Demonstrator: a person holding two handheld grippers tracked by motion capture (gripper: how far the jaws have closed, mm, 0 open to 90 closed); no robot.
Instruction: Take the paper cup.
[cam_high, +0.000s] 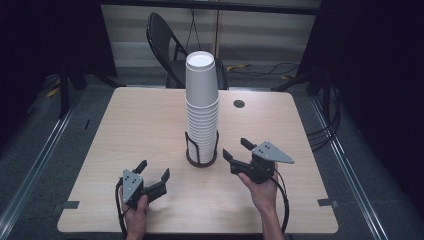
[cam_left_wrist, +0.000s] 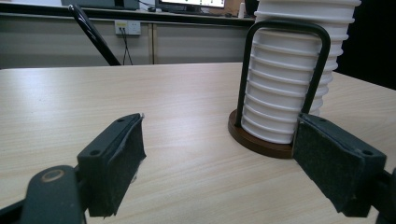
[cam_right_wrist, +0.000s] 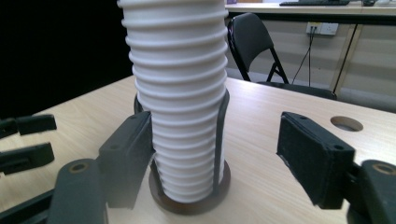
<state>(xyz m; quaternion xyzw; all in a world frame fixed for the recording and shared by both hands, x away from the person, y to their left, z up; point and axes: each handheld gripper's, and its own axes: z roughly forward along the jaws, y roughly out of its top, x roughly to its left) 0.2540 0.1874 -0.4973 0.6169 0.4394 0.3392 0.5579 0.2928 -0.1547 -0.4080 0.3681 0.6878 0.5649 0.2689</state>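
A tall stack of white paper cups (cam_high: 202, 100) stands upright in a black wire holder with a round brown base (cam_high: 201, 161) at the middle of the wooden table (cam_high: 135, 125). My left gripper (cam_high: 155, 168) rests low near the front edge, left of the holder, open with nothing between its pads. In the left gripper view the cups (cam_left_wrist: 285, 79) rise beyond the right jaw of that gripper (cam_left_wrist: 219, 135). My right gripper (cam_high: 235, 148) hovers just right of the holder, pointing at it, open and empty. In the right gripper view the stack (cam_right_wrist: 177, 93) stands close ahead of the gripper (cam_right_wrist: 215, 135).
A black folding chair (cam_high: 165, 40) stands behind the table's far edge. A round cable hole (cam_high: 239, 103) sits in the tabletop right of the stack. Dark floor and cables surround the table. The left gripper's jaws (cam_right_wrist: 28, 140) show at the left of the right gripper view.
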